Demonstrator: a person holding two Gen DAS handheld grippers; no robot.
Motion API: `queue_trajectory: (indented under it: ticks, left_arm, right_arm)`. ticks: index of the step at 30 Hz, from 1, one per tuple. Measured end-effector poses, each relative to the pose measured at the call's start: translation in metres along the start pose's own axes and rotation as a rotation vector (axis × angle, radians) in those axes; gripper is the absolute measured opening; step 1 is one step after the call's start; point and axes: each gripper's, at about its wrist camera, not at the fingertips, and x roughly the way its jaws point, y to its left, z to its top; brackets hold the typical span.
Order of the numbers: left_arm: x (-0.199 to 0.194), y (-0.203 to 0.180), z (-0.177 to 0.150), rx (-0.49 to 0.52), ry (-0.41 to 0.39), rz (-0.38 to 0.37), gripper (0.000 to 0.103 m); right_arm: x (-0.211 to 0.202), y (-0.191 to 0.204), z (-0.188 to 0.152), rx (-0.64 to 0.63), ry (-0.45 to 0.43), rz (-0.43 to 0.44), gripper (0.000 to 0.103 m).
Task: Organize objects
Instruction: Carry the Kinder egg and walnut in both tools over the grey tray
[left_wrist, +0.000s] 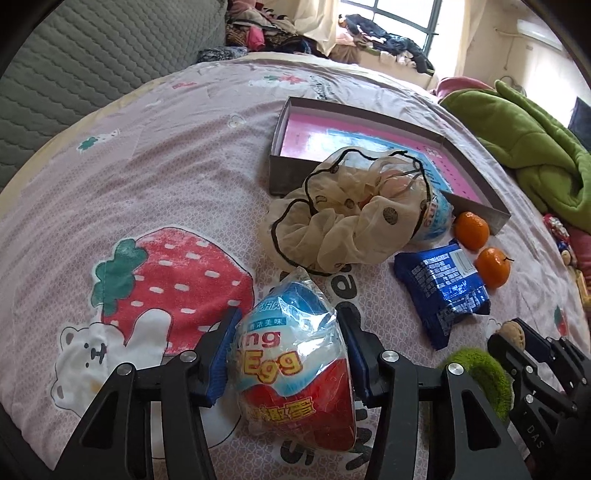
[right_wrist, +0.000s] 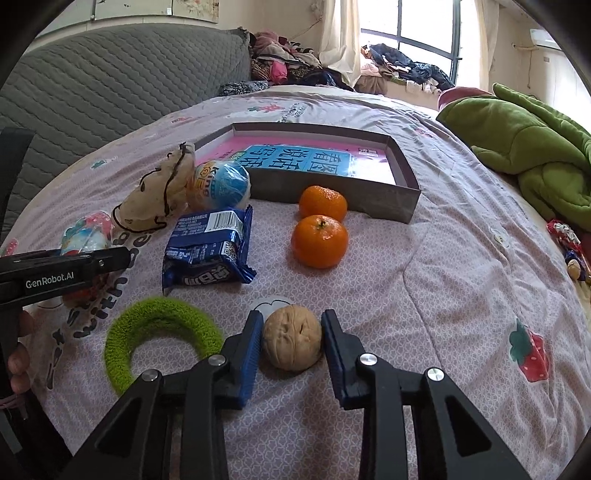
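Note:
My left gripper (left_wrist: 288, 332) has its blue pads against both sides of a wrapped King Egg toy (left_wrist: 295, 373) lying on the pink bedsheet. My right gripper (right_wrist: 291, 334) has its pads against both sides of a walnut (right_wrist: 292, 341) on the sheet. The grey shallow box (right_wrist: 332, 195) with a pink and blue book inside stands behind. In front of it lie two oranges (right_wrist: 320, 240), a blue snack packet (right_wrist: 207, 251), a second King Egg (right_wrist: 221, 184), a beige scrunchie (right_wrist: 159, 199) and a green fuzzy ring (right_wrist: 155, 332).
A green blanket (right_wrist: 524, 147) lies at the right edge of the bed. A grey quilted headboard (right_wrist: 110, 85) stands at the left. Clothes are piled by the window (right_wrist: 399, 70). The left gripper (right_wrist: 66, 269) shows at the right wrist view's left edge.

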Motion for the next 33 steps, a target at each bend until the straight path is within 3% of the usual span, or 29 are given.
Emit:
queue_trajectory:
  ticks: [16, 33]
  left_arm:
    - [-0.037, -0.018, 0.003, 0.072, -0.111, -0.011, 0.054]
    - [-0.047, -0.039, 0.046, 0.100, -0.199, 0.004, 0.054]
  right_arm:
    - [-0.017, -0.002, 0.008, 0.010, -0.058, 0.010, 0.033]
    - [-0.026, -0.017, 0.062, -0.007, -0.177, 0.019, 0.033]
